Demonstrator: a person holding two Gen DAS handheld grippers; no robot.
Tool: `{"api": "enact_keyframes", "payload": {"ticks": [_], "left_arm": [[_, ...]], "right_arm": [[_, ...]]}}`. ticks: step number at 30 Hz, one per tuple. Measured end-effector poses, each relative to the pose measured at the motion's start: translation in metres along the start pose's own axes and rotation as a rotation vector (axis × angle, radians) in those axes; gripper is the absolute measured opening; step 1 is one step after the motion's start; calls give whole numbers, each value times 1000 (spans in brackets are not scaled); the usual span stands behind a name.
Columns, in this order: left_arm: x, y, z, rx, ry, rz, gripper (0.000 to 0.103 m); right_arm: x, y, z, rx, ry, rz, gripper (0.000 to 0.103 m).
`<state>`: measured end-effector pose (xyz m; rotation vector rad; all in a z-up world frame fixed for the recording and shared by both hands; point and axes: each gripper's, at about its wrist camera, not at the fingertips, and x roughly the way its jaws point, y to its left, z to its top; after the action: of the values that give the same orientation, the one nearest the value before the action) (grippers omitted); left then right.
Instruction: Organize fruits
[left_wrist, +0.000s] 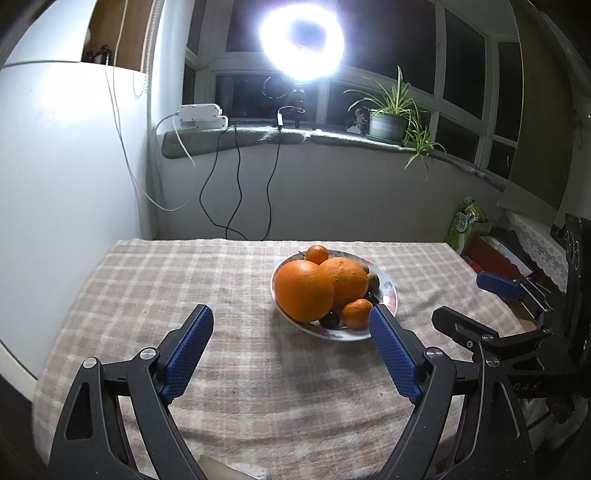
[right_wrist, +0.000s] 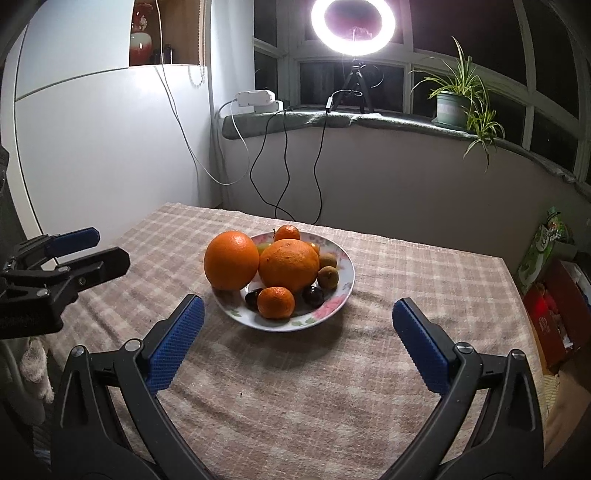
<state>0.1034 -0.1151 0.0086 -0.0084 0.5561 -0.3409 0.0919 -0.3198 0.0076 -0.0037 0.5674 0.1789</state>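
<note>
Orange dominates the plate (right_wrist: 345, 275) at the centre of the right wrist view: two big oranges, the left one (right_wrist: 231, 260) perched on the plate's left rim and leaning against the right one (right_wrist: 289, 265). A mandarin (right_wrist: 276, 302) sits in front, another (right_wrist: 287, 233) at the back, with two kiwis (right_wrist: 328, 272) on the right and dark plums (right_wrist: 313, 295) tucked low between them. The plate rests on a checked cloth (right_wrist: 295, 387) covering the surface.

My right gripper (right_wrist: 298, 321) has its jaws spread as wide as they go, empty, with the plate's near edge just beyond the tips. My left gripper (left_wrist: 291, 326) also has its jaws wide apart and holds nothing; in its view the plate (left_wrist: 389, 295) sits right of centre, the right blue pad overlapping its near rim.

All the fruit looks already gathered, so I judge the job nearly done or at a checking stage. If anything needs care, it is the left orange: it overhangs the rim and could roll onto the cloth. To settle it, I would come in with the jaws either side of its widest part, close gently, and shift it inward without knocking the front mandarin or tipping the plate.
</note>
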Motion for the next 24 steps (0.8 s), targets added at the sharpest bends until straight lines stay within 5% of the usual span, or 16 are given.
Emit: {"api": "enact_keyframes", "payload": {"ticks": [24], "left_arm": [[-4,-7,-2,23,-12,2,86]], "right_arm": [[0,4,-2,-3,0,2,103]]}}
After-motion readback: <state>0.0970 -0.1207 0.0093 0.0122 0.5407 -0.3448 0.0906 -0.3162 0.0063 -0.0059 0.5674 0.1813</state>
